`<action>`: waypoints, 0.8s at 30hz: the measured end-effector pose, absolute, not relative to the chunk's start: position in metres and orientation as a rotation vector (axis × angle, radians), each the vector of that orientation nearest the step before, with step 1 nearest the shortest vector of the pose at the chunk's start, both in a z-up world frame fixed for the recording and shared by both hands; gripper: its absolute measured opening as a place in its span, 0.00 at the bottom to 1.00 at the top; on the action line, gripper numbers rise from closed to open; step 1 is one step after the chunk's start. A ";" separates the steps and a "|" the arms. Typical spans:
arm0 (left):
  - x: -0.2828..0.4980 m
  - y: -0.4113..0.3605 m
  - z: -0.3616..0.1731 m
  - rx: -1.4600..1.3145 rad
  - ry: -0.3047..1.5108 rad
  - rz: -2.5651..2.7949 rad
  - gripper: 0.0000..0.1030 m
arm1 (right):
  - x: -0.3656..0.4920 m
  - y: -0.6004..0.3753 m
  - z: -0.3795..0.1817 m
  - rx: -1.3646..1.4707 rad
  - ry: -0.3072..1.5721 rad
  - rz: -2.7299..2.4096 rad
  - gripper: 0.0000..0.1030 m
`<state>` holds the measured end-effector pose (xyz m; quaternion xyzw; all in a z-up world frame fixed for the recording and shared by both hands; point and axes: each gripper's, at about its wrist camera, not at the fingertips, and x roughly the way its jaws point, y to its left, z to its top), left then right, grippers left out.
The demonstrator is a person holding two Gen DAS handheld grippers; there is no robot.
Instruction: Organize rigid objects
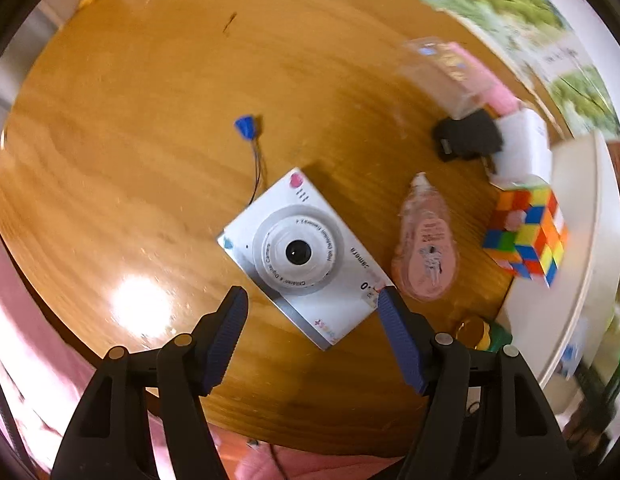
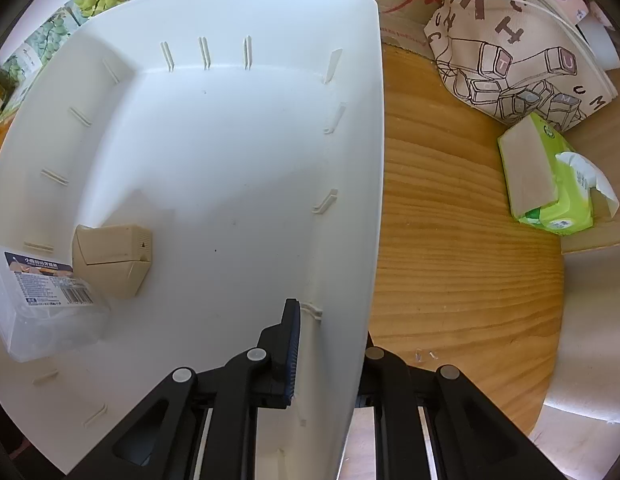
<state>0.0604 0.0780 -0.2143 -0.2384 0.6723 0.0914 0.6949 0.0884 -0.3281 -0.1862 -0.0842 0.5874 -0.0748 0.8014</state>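
A: Where's the left gripper [image 1: 312, 300]?

B: Over the desk [image 1: 110, 140], jaws spread wide, holding nothing. The camera [image 1: 298, 254] lies flat between them, untouched.

A: Around it?

B: Tape dispenser [image 1: 426, 256] at 3 o'clock, cube [image 1: 526, 232] beyond.

A: The right gripper [image 2: 330, 356]?

B: Clamped on the bin [image 2: 366, 200] wall. Inside the bin, at 9 o'clock, a beige box [image 2: 112, 254] touches a clear case [image 2: 46, 304].
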 end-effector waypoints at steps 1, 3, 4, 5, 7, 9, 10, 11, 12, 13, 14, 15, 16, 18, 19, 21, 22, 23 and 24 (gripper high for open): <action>0.060 0.080 -0.218 -0.557 1.514 0.216 0.69 | 0.088 -0.328 -0.186 -0.180 1.261 -0.161 0.16; 0.059 0.083 -0.224 -0.603 1.533 0.242 0.70 | 0.088 -0.327 -0.187 -0.181 1.264 -0.161 0.16; 0.058 0.085 -0.225 -0.630 1.528 0.247 0.69 | 0.088 -0.327 -0.187 -0.181 1.265 -0.161 0.16; 0.058 0.087 -0.225 -0.651 1.521 0.254 0.69 | 0.089 -0.327 -0.187 -0.180 1.267 -0.161 0.16; 0.057 0.090 -0.226 -0.679 1.511 0.263 0.69 | 0.092 -0.330 -0.187 -0.179 1.269 -0.160 0.16; 0.056 0.095 -0.228 -0.730 1.504 0.272 0.69 | 0.093 -0.330 -0.188 -0.180 1.272 -0.159 0.16; 0.056 0.097 -0.229 -0.758 1.502 0.272 0.69 | 0.094 -0.330 -0.188 -0.181 1.273 -0.160 0.16; 0.056 0.101 -0.231 -0.786 1.500 0.273 0.69 | 0.095 -0.330 -0.188 -0.182 1.274 -0.159 0.16; 0.055 0.103 -0.233 -0.804 1.497 0.276 0.69 | 0.095 -0.330 -0.188 -0.181 1.274 -0.158 0.16; 0.055 0.105 -0.235 -0.816 1.497 0.283 0.70 | 0.096 -0.330 -0.188 -0.180 1.275 -0.157 0.16; 0.054 0.108 -0.237 -0.828 1.496 0.291 0.70 | 0.096 -0.331 -0.188 -0.179 1.277 -0.156 0.16; 0.054 0.109 -0.237 -0.830 1.494 0.294 0.70 | 0.096 -0.331 -0.189 -0.178 1.278 -0.155 0.16; 0.054 0.109 -0.238 -0.824 1.493 0.297 0.70 | 0.096 -0.331 -0.189 -0.178 1.279 -0.154 0.16; 0.055 0.109 -0.239 -0.812 1.491 0.305 0.70 | 0.097 -0.332 -0.191 -0.178 1.281 -0.153 0.16; 0.055 0.109 -0.239 -0.808 1.494 0.311 0.70 | 0.097 -0.332 -0.191 -0.177 1.282 -0.153 0.16; 0.063 0.107 -0.240 -0.788 1.505 0.336 0.70 | 0.097 -0.334 -0.193 -0.175 1.284 -0.152 0.16; 0.068 0.103 -0.241 -0.775 1.511 0.347 0.70 | 0.097 -0.335 -0.194 -0.174 1.285 -0.152 0.16; 0.071 0.102 -0.241 -0.761 1.519 0.361 0.70 | 0.097 -0.335 -0.194 -0.174 1.286 -0.151 0.16; 0.072 0.101 -0.242 -0.753 1.526 0.372 0.70 | 0.098 -0.335 -0.195 -0.174 1.287 -0.151 0.16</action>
